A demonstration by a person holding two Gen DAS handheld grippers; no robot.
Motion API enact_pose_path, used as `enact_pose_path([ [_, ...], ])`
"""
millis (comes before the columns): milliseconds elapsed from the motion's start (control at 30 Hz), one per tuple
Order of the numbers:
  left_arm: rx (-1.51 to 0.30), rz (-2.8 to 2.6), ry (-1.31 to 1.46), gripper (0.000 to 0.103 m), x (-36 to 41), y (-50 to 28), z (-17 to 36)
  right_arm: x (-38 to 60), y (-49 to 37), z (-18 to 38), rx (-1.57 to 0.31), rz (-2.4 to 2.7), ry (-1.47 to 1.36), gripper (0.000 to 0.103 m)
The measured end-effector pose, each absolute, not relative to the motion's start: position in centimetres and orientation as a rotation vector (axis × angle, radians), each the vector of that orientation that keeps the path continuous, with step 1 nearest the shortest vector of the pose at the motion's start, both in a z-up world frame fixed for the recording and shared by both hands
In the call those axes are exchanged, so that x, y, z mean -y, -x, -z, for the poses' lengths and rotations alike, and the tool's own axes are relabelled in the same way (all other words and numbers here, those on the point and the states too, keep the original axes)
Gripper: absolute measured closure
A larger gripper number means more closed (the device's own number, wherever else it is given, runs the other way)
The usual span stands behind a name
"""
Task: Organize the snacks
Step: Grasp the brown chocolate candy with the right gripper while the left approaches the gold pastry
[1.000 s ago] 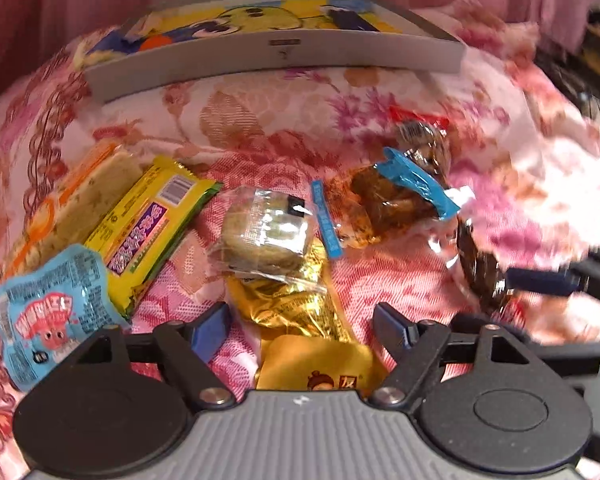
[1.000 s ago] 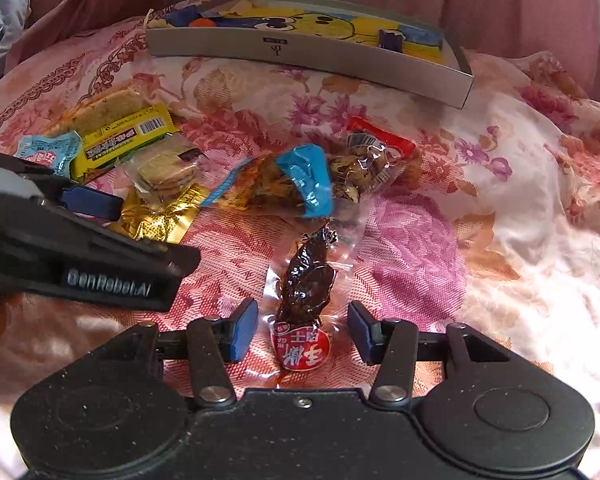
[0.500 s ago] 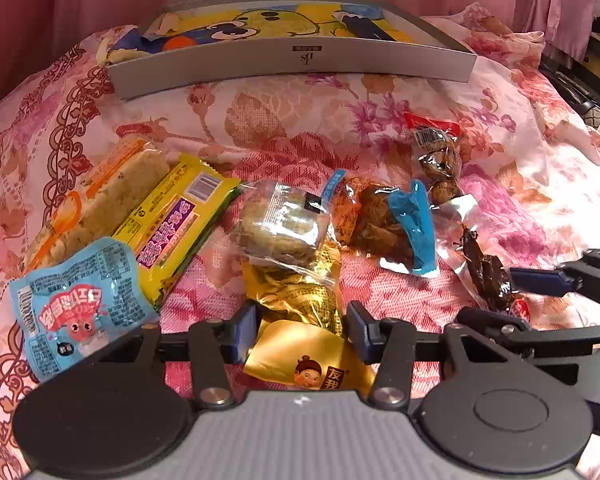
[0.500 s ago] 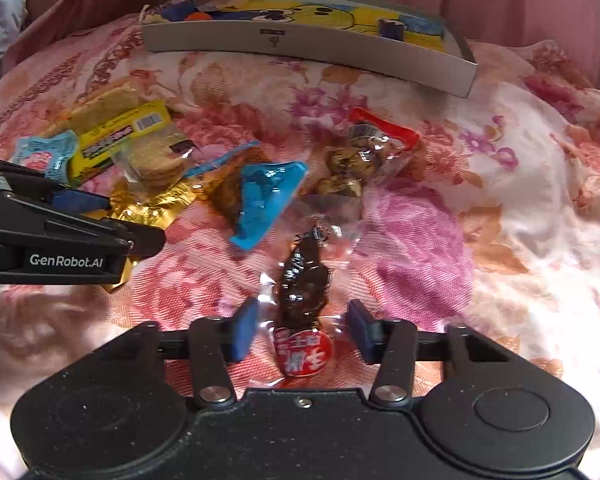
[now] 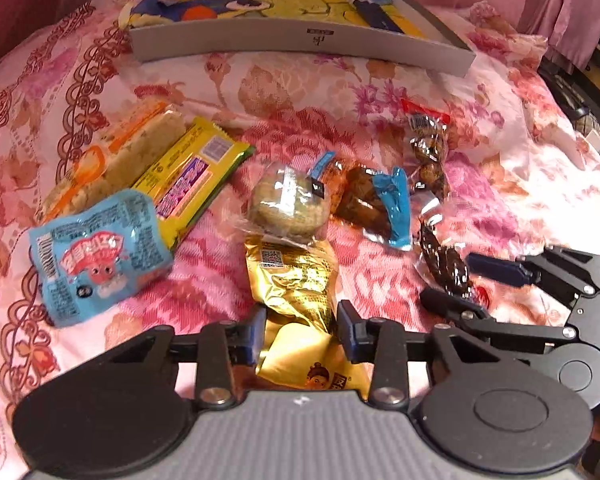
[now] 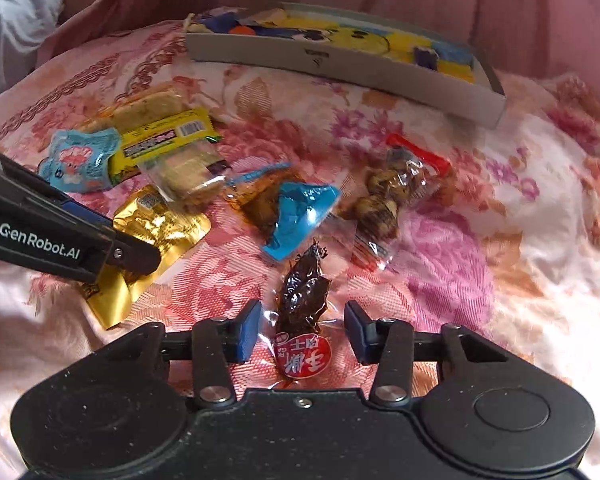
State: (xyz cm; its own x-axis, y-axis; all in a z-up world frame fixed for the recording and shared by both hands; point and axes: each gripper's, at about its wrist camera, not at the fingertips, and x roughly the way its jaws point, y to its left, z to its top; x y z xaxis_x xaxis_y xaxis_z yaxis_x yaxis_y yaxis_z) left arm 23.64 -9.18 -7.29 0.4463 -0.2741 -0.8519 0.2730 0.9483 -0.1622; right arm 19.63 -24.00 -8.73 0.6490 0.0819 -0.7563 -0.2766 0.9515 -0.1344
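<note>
Left wrist view: we count eight snack packets on the floral bedspread (image 5: 512, 160) and one grey tray (image 5: 300, 42) beyond them. Left gripper (image 5: 300, 330) jaws close against the gold packet (image 5: 296, 284), contact uncertain. Right gripper (image 6: 300, 330) jaws apart, straddling the dark meat packet (image 6: 302, 300).

- The left claw (image 5: 300, 330) now has its blue fingers much nearer together than a second ago, pressing both sides of the gold snack packet (image 5: 296, 280).
- The right claw (image 6: 298, 330) stands narrower too, its fingers flanking the dark meat snack (image 6: 302, 300) without clearly touching.
- The blue-wrapped snack (image 6: 300, 216) now lies turned, away from the red-topped nut packet (image 6: 396, 188).
</note>
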Motion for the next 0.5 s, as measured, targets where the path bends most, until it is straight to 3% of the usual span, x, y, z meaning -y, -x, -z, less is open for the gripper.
enact_pose_path([
  [400,-1.005,0.335,-0.169,0.064,11.4,-21.7,7.1,23.7,-19.1,8.7,-0.84,-0.195,0.29,0.055],
  [500,-1.034,0.325,-0.156,0.057,11.4,-22.3,7.7,24.6,-20.0,9.1,-0.895,-0.181,0.208,0.053],
])
